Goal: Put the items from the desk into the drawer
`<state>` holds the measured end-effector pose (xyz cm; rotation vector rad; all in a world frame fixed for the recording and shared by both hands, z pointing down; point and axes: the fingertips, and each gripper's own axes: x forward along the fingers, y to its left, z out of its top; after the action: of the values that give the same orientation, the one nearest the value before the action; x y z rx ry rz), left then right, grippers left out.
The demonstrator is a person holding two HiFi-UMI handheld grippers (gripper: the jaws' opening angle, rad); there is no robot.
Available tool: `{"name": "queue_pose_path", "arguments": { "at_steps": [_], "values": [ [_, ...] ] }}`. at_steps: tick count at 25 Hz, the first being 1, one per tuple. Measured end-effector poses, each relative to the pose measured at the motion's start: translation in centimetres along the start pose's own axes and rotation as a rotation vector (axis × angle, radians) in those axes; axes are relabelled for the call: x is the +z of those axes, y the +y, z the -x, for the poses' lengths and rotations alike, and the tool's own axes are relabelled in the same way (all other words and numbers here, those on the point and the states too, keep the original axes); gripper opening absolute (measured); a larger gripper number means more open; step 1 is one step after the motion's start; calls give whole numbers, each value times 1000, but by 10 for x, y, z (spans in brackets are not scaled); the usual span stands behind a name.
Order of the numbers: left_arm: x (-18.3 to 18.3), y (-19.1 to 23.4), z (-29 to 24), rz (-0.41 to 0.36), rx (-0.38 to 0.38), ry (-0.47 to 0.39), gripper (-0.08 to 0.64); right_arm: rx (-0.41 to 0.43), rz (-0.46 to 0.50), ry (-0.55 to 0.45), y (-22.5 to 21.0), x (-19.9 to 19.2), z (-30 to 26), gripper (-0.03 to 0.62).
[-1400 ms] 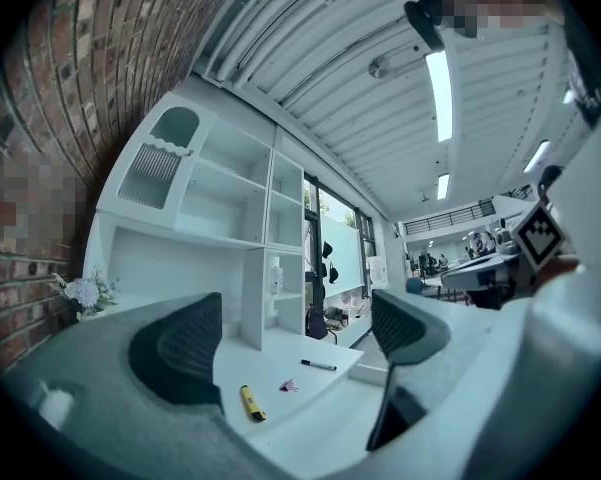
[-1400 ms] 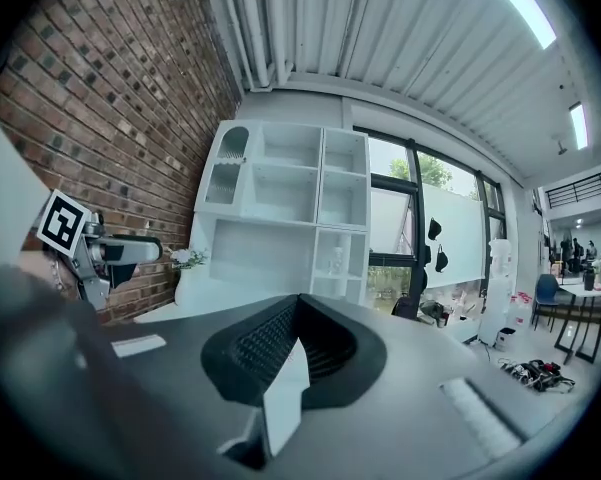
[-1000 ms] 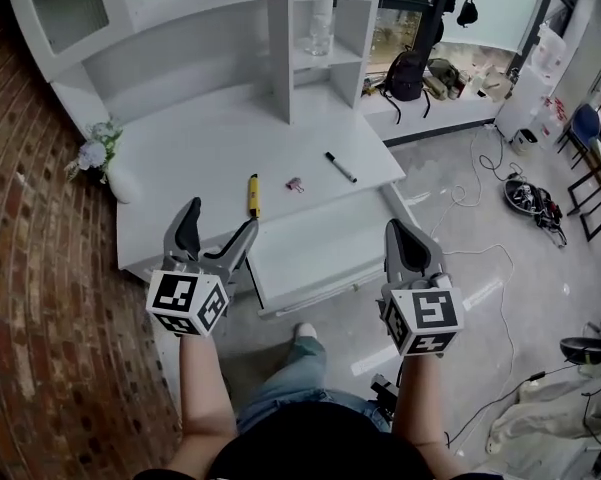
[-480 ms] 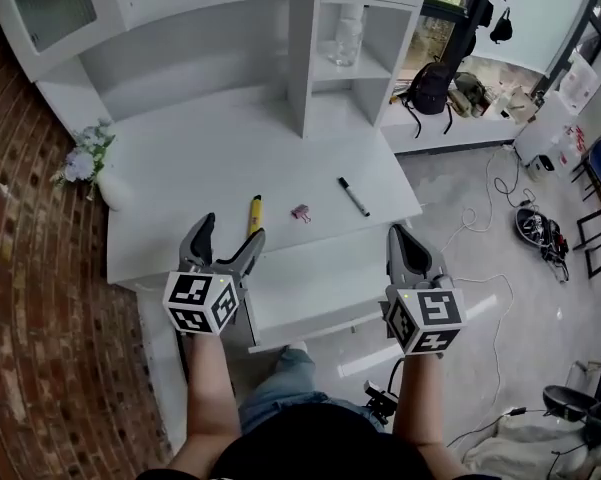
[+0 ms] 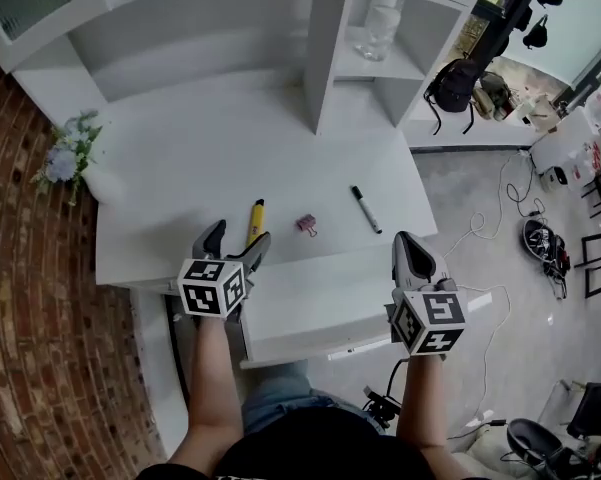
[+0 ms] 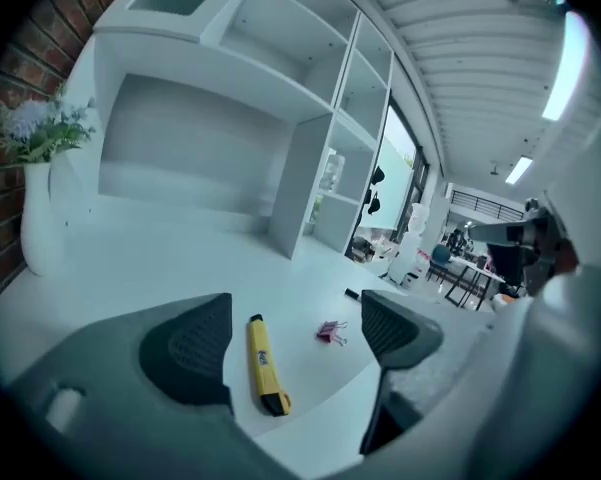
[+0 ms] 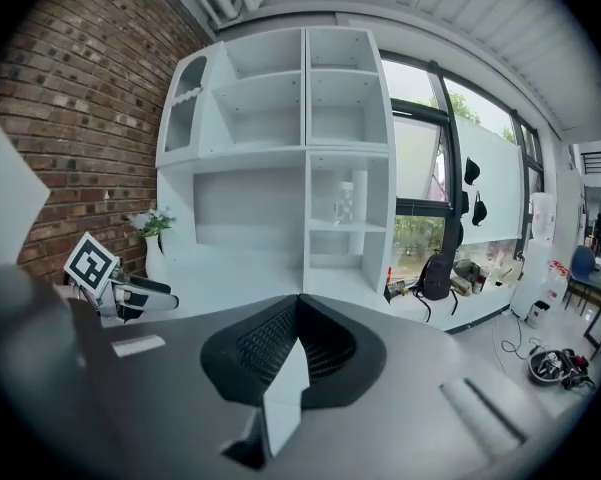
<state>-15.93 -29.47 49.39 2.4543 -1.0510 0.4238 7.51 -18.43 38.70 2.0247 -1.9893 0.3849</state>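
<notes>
A yellow utility knife (image 5: 254, 220), a pink binder clip (image 5: 306, 225) and a black marker (image 5: 366, 209) lie on the white desk (image 5: 180, 168) near its front edge. Below that edge the white drawer (image 5: 325, 303) stands pulled out. My left gripper (image 5: 235, 244) hovers open at the desk's front edge. Its jaws have just been closing a little with nothing between them. In the left gripper view the knife (image 6: 263, 363) lies just ahead of the left gripper (image 6: 295, 336), with the clip (image 6: 330, 332) to its right. My right gripper (image 5: 410, 253) is shut and empty at the drawer's right end.
A white vase of flowers (image 5: 65, 158) stands at the desk's left by the brick wall. A white shelf unit (image 5: 325, 58) rises at the back with a clear bottle (image 5: 380, 28) in it. A backpack (image 5: 455, 83) and cables lie on the floor to the right.
Both grippers have moved forward and down toward the desk. The left one has come up to the desk edge by the yellow knife and narrowed slightly. The right one stays shut.
</notes>
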Motion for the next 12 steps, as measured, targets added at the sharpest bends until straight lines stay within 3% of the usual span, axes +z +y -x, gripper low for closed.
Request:
{"name": "queue_pose_path", "arguments": {
  "at_steps": [4,12],
  "values": [
    [-27,13,-31,13,34,126,403,3,-6,54,-6,-15,-17,-6],
    [-73,29,-69,-21,116,346,297,21,-13,128,-6,-43,-33,-5]
  ]
}}
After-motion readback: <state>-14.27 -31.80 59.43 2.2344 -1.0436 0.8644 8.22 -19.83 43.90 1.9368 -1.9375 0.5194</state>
